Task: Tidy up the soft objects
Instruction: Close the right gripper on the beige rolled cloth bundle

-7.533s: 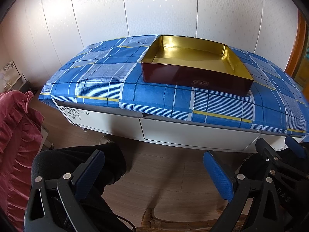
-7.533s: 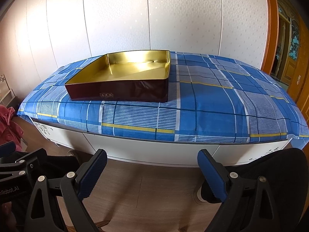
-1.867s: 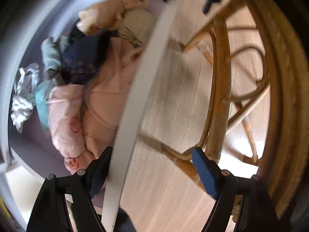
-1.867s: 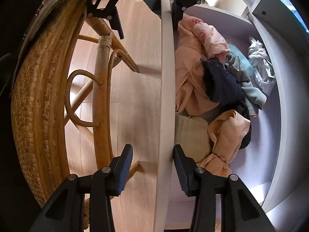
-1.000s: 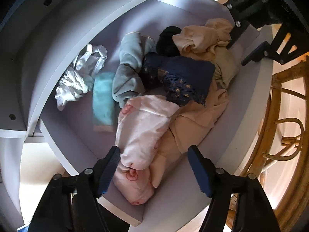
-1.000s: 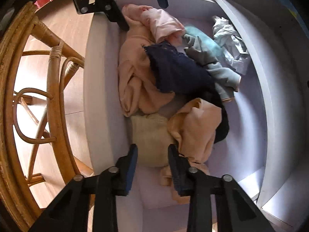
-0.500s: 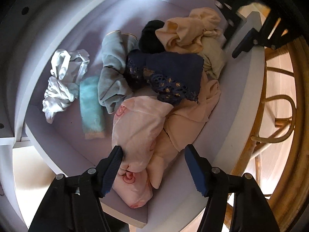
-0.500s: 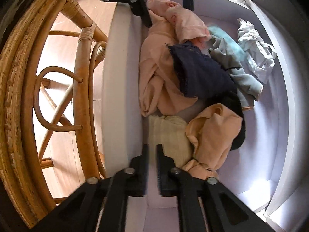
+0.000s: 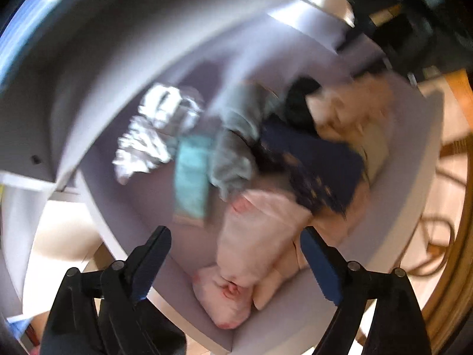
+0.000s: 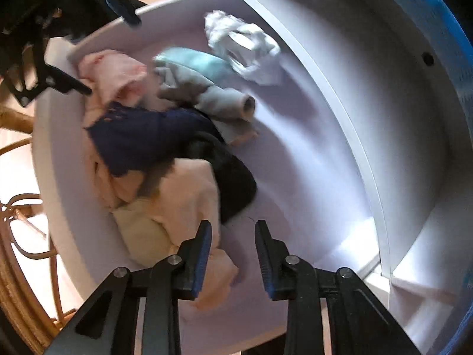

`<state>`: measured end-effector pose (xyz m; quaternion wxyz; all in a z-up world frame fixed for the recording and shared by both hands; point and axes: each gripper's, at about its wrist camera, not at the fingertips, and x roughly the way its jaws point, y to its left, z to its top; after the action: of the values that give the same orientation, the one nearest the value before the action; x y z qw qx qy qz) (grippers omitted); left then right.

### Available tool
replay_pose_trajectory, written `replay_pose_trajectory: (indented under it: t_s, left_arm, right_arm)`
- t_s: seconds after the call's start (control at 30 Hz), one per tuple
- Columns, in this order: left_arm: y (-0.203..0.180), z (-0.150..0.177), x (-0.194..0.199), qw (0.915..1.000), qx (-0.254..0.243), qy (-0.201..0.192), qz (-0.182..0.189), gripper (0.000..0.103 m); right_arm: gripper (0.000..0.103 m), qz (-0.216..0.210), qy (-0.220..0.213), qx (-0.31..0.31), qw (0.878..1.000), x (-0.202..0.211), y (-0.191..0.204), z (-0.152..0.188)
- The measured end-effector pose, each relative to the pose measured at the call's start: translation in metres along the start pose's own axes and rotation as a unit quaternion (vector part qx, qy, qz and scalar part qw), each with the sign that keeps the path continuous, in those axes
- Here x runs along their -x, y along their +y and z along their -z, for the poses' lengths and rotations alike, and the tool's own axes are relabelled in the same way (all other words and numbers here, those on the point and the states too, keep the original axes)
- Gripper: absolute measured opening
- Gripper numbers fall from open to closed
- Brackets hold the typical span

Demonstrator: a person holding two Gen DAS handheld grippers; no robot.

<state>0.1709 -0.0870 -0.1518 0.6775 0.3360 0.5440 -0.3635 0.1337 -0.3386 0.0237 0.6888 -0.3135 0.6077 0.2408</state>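
1. My left gripper [image 9: 233,232] has just been opening: jaws wide, nothing gripped, pointing down into the open white drawer [image 10: 295,183].
2. My right gripper [image 10: 233,224]: narrow gap, empty, over the drawer's bare floor.
3. The crumpled pale pink garment [image 9: 257,236] lies at the drawer's front corner, under my left jaws; the peach cloth bundle [image 10: 189,195] lies just beside my right.
4. Step, I judge: picking the first item. Nothing is lifted yet.
5. Next: lower the left, straddle the pink garment, close.
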Motion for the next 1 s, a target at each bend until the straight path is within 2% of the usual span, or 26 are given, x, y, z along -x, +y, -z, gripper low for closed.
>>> replay_pose_trajectory:
  t_s: [0.13,0.33,0.53,0.67,0.73,0.8,0.83,0.9,1.0]
  left_arm:
    - [0.012,-0.006,0.005,0.999,0.044,-0.011,-0.002,0.094]
    - [0.009,0.001,0.008,0.999,0.043,-0.001,-0.015,0.095]
    - [0.011,-0.001,0.007,0.998,0.062,-0.009,0.006,0.096]
    - [0.004,-0.002,0.006,0.9984,0.056,-0.006,0.009,0.096]
    - [0.003,-0.001,0.005,0.9984,0.056,-0.002,0.009,0.096]
    - [0.003,-0.001,0.006,0.998,0.061,-0.002,0.015,0.096]
    - [0.003,-0.001,0.005,0.9979,0.063,-0.003,0.017,0.096]
    - [0.006,-0.002,0.006,0.9966,0.077,-0.008,0.027,0.096]
    - [0.007,-0.002,0.007,0.9948,0.091,-0.012,0.044,0.096]
  right_arm:
    - [0.03,-0.013,-0.003,0.002,1.0,0.0,0.004,-0.005]
    - [0.032,-0.043,0.005,-0.009,0.999,-0.01,0.001,-0.007]
    - [0.032,-0.061,0.009,0.002,0.998,-0.016,0.012,-0.008]
    - [0.032,-0.075,0.012,0.0,0.997,-0.018,0.014,-0.008]
    - [0.036,-0.081,0.02,-0.005,0.996,-0.021,0.013,-0.007]
    - [0.056,-0.087,0.028,-0.01,0.996,-0.026,0.013,-0.007]
    - [0.06,-0.093,0.035,-0.015,0.995,-0.03,0.013,-0.007]
    - [0.062,-0.111,0.053,-0.019,0.992,-0.04,0.015,-0.005]
    - [0.062,-0.105,0.079,0.007,0.991,-0.056,0.028,-0.002]
